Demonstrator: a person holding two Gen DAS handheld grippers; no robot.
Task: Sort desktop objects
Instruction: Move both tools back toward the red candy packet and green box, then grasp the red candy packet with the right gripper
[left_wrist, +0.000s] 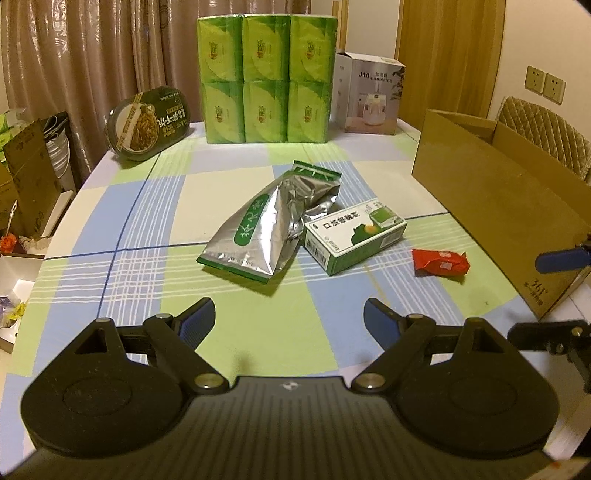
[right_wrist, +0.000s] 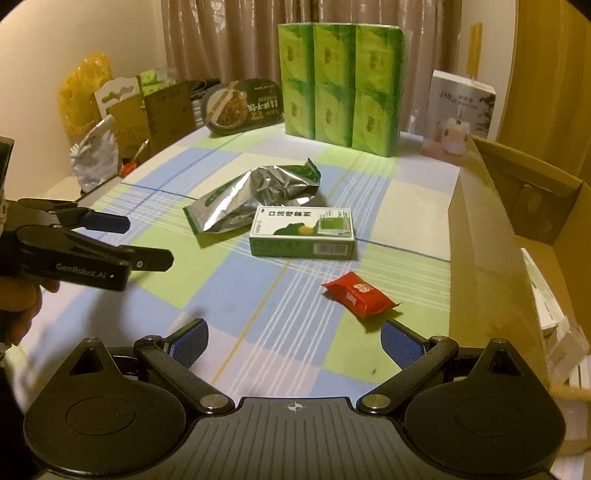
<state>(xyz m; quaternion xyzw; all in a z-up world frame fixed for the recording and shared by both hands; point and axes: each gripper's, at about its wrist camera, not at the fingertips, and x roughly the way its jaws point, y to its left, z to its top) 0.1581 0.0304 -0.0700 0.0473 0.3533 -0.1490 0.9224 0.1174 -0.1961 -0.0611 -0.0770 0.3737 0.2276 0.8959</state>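
A crumpled silver foil bag with green print lies mid-table. A green-and-white carton lies touching its right side. A red snack packet lies nearer the open cardboard box at the right. My left gripper hovers open over the cloth, short of the foil bag, nothing between its blue pads. My right gripper is open too, just short of the red packet, with nothing between its pads; its fingertips show at the left wrist view's right edge.
A block of green tissue packs, an oval noodle tub and a white humidifier box stand along the table's far edge. Cartons and bags crowd the floor on the left. A hand holds the left gripper.
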